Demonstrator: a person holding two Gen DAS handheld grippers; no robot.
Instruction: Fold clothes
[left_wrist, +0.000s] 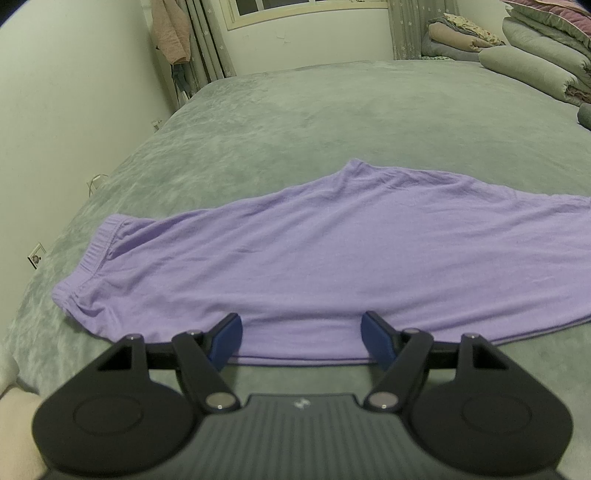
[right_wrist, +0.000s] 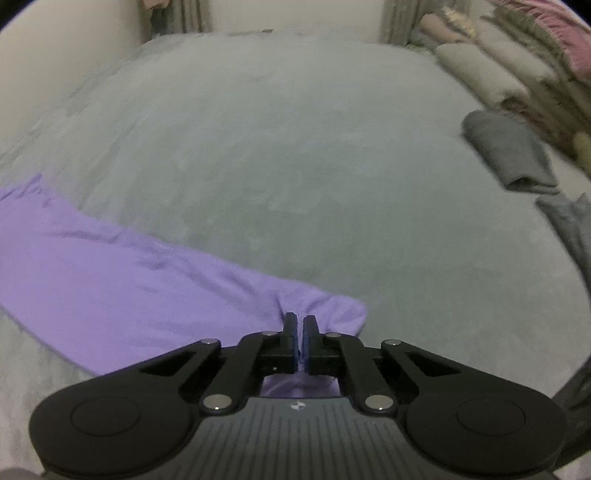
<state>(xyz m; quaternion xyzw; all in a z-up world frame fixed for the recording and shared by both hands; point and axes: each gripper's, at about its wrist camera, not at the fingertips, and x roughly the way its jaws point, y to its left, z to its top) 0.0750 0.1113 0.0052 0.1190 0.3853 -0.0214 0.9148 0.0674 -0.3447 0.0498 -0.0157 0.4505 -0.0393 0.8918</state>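
A pair of purple trousers (left_wrist: 295, 251) lies stretched across the grey-green bed cover (left_wrist: 295, 122), its elastic waistband at the left and the legs running right. My left gripper (left_wrist: 301, 338) stands open at the near edge of the fabric, which lies between its blue pads without being pinched. In the right wrist view the leg end of the purple trousers (right_wrist: 129, 291) bunches up where my right gripper (right_wrist: 300, 325) is shut on it. The fabric shows again under the gripper's body.
Folded quilts and pillows (left_wrist: 543, 59) are stacked at the bed's far right. A folded grey garment (right_wrist: 509, 155) and another grey cloth (right_wrist: 569, 221) lie at the right side. A wall (left_wrist: 74, 110) runs along the left, with curtains and a window behind.
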